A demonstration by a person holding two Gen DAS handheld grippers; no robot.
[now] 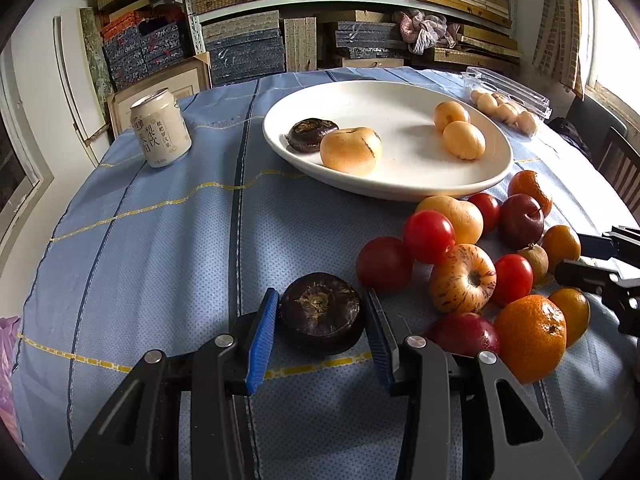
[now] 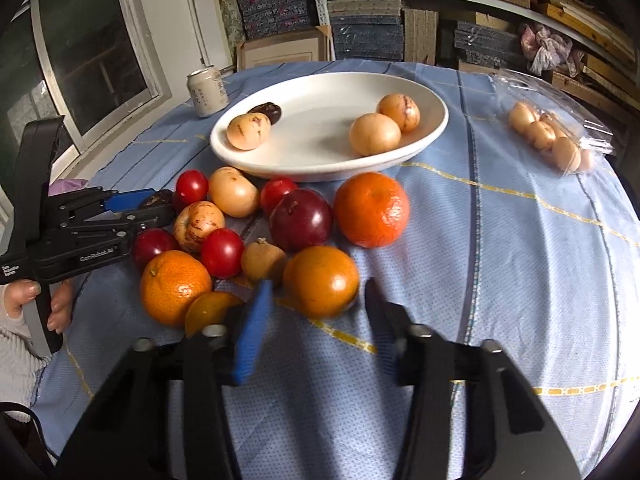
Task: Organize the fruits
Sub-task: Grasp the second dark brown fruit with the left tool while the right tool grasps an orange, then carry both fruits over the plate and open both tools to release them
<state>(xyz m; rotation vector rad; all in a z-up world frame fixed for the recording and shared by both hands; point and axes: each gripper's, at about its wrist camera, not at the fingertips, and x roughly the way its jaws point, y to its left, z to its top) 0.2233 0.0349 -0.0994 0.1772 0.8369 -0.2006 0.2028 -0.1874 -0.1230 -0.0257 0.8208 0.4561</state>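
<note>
Left tongs [image 1: 321, 312] pinch the dark water chestnut [image 1: 321, 312] on the near surface [image 1: 160, 240]; right tongs [image 2: 318, 300] close around an orange fruit [image 2: 321, 280], contact unclear.

The bench [image 1: 160, 240] is covered with a light blue cloth [image 2: 500, 240] crossed by yellow and dark stripes, and a white oval plate [image 1: 400, 188] rests on it toward the far side. Left of the plate stands a pale drink can [image 1: 161, 128]; right of the plate lies a clear plastic pack of small tan fruits [image 2: 560, 140]. Just in front of the plate sits a cluster of loose fruit [image 2: 280, 232], tomatoes, plums and oranges touching one another, with a dark brown fruit [image 1: 321, 312] lying at the cluster's left edge.
</note>
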